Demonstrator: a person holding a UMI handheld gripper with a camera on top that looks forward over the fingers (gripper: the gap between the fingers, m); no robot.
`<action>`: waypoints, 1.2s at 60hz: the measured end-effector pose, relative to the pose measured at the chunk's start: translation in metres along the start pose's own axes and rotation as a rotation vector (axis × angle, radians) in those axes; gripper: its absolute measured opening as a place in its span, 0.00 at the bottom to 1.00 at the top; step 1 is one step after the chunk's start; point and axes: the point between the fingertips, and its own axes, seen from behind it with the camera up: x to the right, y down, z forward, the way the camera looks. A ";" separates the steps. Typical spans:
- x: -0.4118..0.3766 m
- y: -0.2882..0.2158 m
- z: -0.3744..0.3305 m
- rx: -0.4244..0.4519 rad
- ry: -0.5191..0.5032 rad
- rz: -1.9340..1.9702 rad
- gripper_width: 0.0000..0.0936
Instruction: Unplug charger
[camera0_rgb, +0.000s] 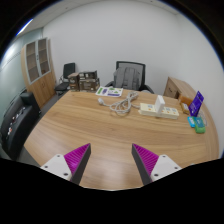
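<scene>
Charger (124, 101) probably among white cable clutter at far side of desk (90, 135), well beyond fingers; plug itself too small to tell. Likely light, rigid body, floppy cord: grip body, not cord. Fingers (77, 157) spread, holding nothing.

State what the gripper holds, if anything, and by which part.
Nothing is held. The gripper is open above the table, with only bare tabletop between its fingers.

Even, soft indoor light filled the room; the table (95, 125) showed faint glare, and straight lines bowed toward the edges.
</scene>
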 end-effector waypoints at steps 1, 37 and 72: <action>0.013 0.001 0.010 0.002 0.015 0.004 0.92; 0.260 -0.122 0.250 0.269 0.215 0.099 0.74; 0.271 -0.137 0.264 0.252 0.164 0.120 0.13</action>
